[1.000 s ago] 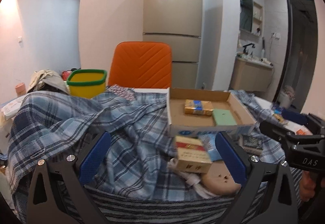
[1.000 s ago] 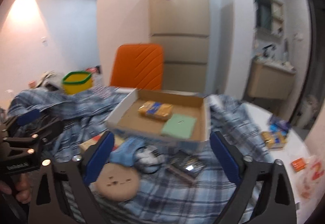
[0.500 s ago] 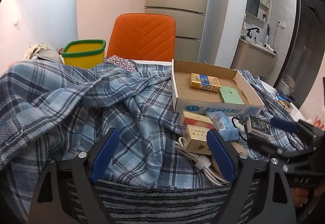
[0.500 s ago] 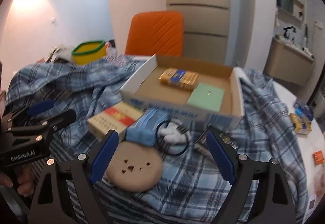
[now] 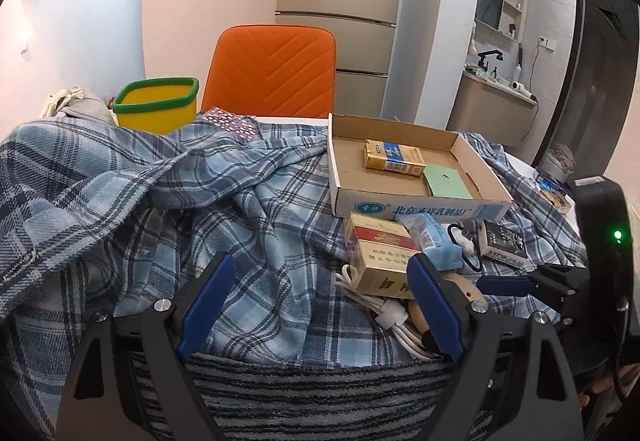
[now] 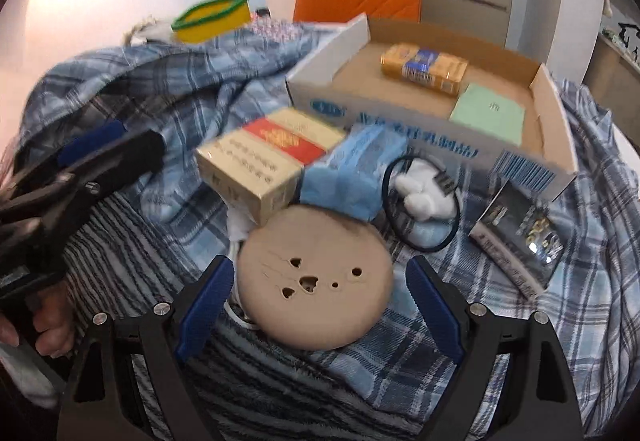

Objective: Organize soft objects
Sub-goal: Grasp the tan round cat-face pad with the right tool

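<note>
A tan round soft pad (image 6: 316, 281) with small cut-out holes lies on the blue plaid shirt (image 6: 180, 81), right between the fingers of my right gripper (image 6: 320, 271). The jaws are open and the pads stand just clear of its edges. Behind the pad lie a light blue soft packet (image 6: 352, 169) and a white fluffy tuft (image 6: 420, 189) in a black ring. My left gripper (image 5: 320, 281) hangs open over the plaid shirt (image 5: 240, 193), with only cloth under it. The right gripper's fingertip (image 5: 516, 285) shows at the right in the left wrist view.
A cardboard tray (image 6: 420, 129) holds a gold pack and a green pad. A cigarette carton (image 6: 272, 157), a white cable (image 5: 384, 313) and a dark packet (image 6: 520, 233) lie near the pad. A yellow bin (image 5: 156, 109) and an orange chair (image 5: 272, 73) stand behind.
My right gripper has come down and tipped forward, so the tan pad now lies between its fingers. The left gripper's jaws narrowed a little and it tilted downward.
</note>
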